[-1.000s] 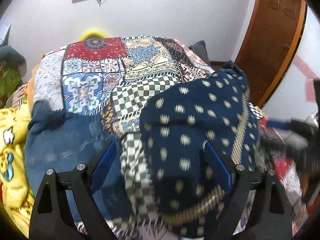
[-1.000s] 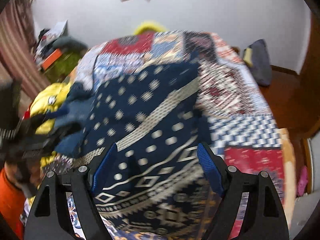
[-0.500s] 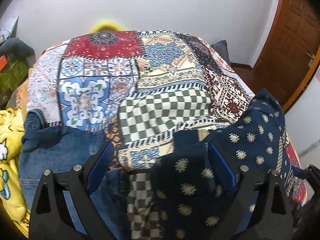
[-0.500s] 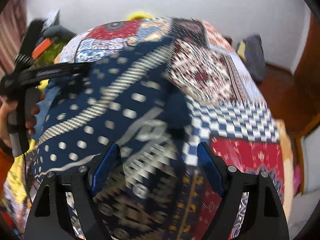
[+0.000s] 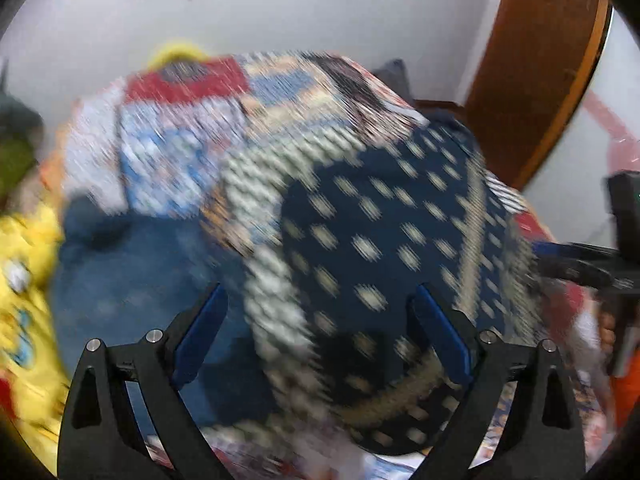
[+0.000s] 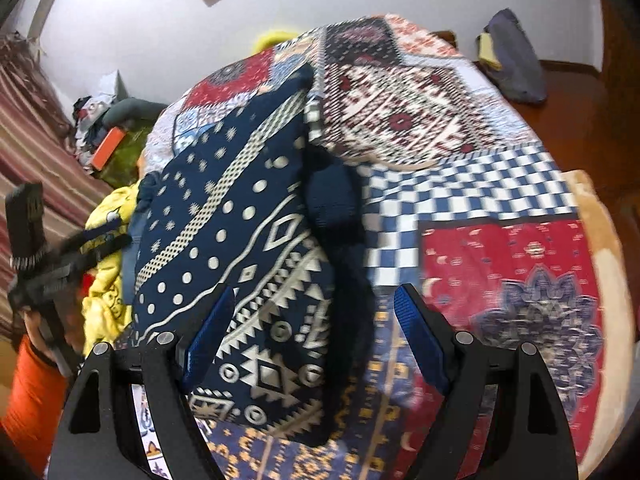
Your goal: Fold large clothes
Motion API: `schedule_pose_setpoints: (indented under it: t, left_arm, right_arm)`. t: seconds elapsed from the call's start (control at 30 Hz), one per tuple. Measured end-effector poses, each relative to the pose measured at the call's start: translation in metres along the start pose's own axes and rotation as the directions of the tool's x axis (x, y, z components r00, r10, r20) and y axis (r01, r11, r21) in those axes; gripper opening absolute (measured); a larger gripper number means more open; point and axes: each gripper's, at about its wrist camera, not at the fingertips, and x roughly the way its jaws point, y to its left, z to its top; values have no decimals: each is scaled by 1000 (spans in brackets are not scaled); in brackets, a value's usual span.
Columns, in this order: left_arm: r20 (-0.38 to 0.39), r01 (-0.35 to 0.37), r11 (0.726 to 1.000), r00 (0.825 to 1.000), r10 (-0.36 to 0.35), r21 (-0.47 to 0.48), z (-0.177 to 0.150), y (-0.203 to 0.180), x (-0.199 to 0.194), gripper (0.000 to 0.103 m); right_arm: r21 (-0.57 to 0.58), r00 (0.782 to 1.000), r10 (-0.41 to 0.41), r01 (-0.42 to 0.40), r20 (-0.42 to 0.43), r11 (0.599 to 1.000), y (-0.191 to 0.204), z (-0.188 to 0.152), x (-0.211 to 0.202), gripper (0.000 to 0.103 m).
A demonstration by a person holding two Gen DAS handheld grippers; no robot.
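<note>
2 grippers [image 5: 318, 330] [image 6: 314, 334] spread, pinching nothing; navy patterned cloth [image 6: 240, 240] folded just ahead on bedspread [image 6: 500, 264], apparently released to settle flat.

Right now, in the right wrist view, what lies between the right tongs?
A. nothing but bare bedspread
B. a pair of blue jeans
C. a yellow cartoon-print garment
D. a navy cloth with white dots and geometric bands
D: the navy patterned cloth lies bunched on the patchwork bedspread, between the wide-open right tongs.
</note>
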Motion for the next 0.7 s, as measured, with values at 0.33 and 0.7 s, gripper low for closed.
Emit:
schedule_pose_setpoints:
  t: [0.33,0.7]
  left_arm:
    - [-60,311,893,936,-348,-326,-3,30,66,99]
    - [-83,336,854,914,-398,-396,18,28,105,102]
  right_arm:
    - [153,986,164,-157,-34,976,-17,18,50,82]
    - [163,972,224,-210,-72,964,-19,35,66,92]
